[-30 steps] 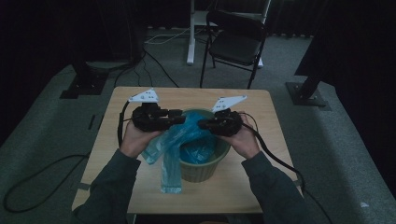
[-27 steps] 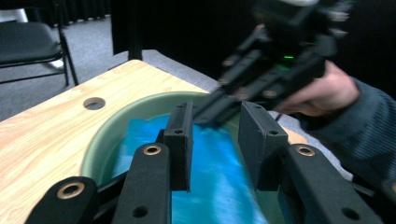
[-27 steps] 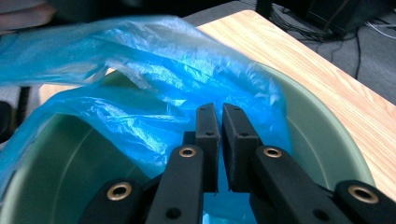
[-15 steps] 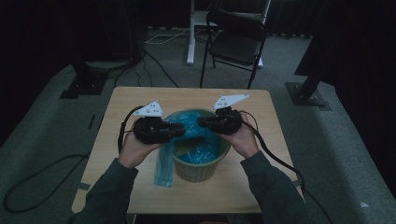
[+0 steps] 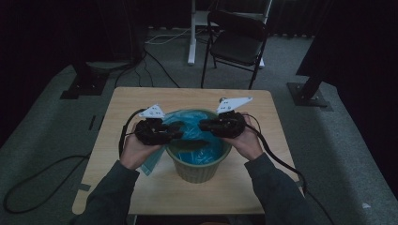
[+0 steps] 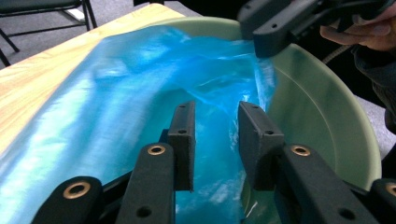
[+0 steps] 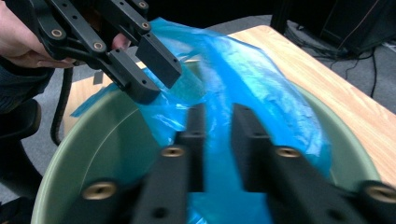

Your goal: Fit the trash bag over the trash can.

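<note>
At the left of the high view, the left gripper (image 5: 180,133) reaches in over the near-left rim of a green bin (image 5: 199,171) that stands at the middle of a wooden table (image 5: 119,101). Its 2 jaws stand apart in its own view, with blue plastic lying in the gap between them; the pads do not press on it, and they have just been opening a little. The thing being worked is a blue plastic bag (image 5: 197,133): most of it sits inside the bin as a liner, draped over the far rim, while 1 flap hangs out over the near-left side onto the table beside the left hand (image 5: 136,152). In the left gripper view the bag (image 6: 140,93) spreads from the table edge down into the bin (image 6: 317,112). At the right, the right gripper (image 5: 206,125) points in over the bin's right rim, held by the right hand (image 5: 246,143). Its 2 jaws have just been opening and now stand apart, with blue film between them but not clamped.
</note>
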